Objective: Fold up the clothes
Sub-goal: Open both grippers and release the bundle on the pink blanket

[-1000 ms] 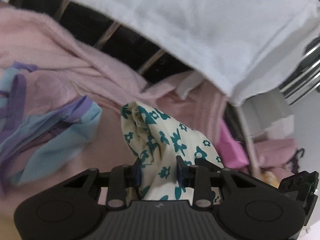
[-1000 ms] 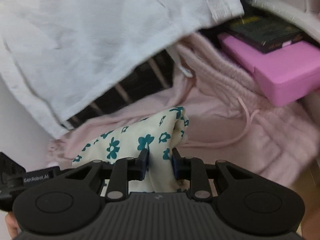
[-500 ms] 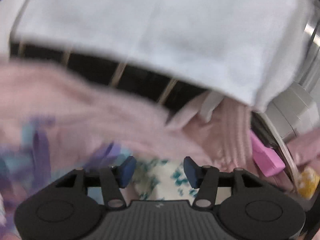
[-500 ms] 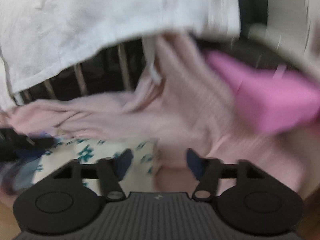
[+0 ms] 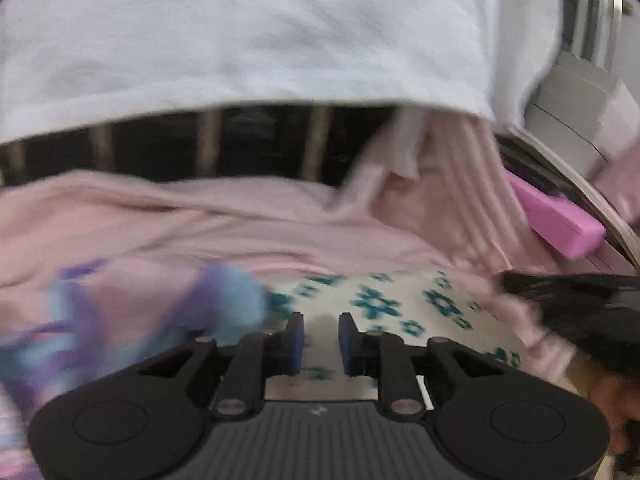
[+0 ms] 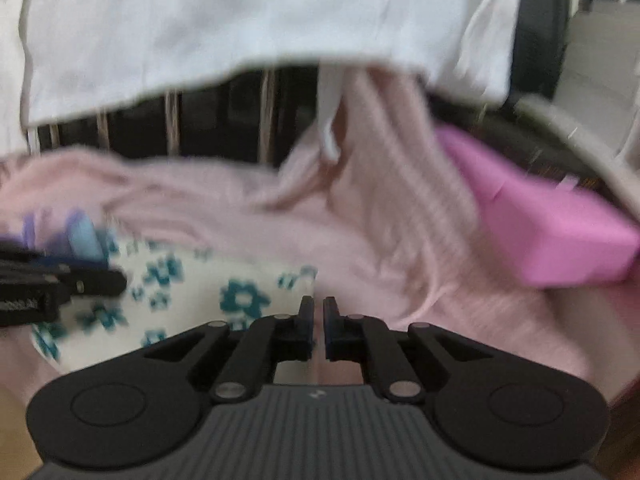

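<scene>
While both cameras blur with motion, I read the scene as follows.

Floral cloth: the cream garment with teal flowers (image 5: 400, 308) lies flat on the pink spread (image 5: 240, 224), at 12 o'clock just past my left fingertips and at 10 o'clock from my right ones (image 6: 224, 300).

Left gripper (image 5: 319, 340): jaws drawn near each other with a narrow gap between; nothing is pinched, and the cloth shows beyond and below the gap.

Right gripper (image 6: 318, 328): jaws almost touching, a thin slit between, holding nothing; it sits at the cloth's right edge, over pink fabric.

Neighbours: a blue-and-purple garment (image 5: 224, 304) overlaps the floral cloth's left side at 10 o'clock of the left view; a magenta box (image 6: 540, 224) sits at 2 o'clock of the right view; white fabric (image 5: 260, 36) hangs across 12 o'clock.

Step in hand: I judge the floral cloth laid down, between folds, with both tools free.

Next move: I would need to spread both jaws, find two edges or corners, and keep the blue-and-purple piece out of the pinch.
</scene>
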The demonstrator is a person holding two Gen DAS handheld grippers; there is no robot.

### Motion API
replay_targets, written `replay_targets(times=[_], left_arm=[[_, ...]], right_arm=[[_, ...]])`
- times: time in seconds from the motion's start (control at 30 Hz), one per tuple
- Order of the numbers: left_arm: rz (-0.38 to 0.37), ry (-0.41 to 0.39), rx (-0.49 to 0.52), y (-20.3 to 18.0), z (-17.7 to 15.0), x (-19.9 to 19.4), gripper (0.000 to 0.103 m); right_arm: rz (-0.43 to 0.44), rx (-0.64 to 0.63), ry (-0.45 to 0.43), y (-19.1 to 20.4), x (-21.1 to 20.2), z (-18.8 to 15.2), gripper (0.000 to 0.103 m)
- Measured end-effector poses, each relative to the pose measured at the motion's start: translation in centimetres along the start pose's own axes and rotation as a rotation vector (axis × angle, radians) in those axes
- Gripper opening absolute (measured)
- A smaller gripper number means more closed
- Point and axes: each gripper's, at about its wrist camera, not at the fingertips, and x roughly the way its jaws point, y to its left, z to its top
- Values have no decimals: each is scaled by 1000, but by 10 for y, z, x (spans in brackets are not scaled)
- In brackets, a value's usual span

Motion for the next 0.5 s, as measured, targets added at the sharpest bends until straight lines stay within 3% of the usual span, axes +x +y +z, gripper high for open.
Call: replay_targets(times=[0.13,0.17,0.23,0.33,0.4,0.5], left_arm=[[27,-74,74,-1,1,-79,26],[42,-99,68,0,-5,-104,39],[53,-95,44,7,-22,-150,60],[70,-60,28,21,-59,-207,63],[75,-28,21,29,-93,-232,70],[130,-1,-4,37,-141,-266,69]], right_arm=[[45,57,-169,0,-81,19,7],[71,77,-185,0,-100,18,9],[117,95,-182,6,-133,12,16],[175,94,-146,23,-180,-12,51],[205,87,-113,40,-205,-38,53],[231,121,-31,64,-232,-90,54]])
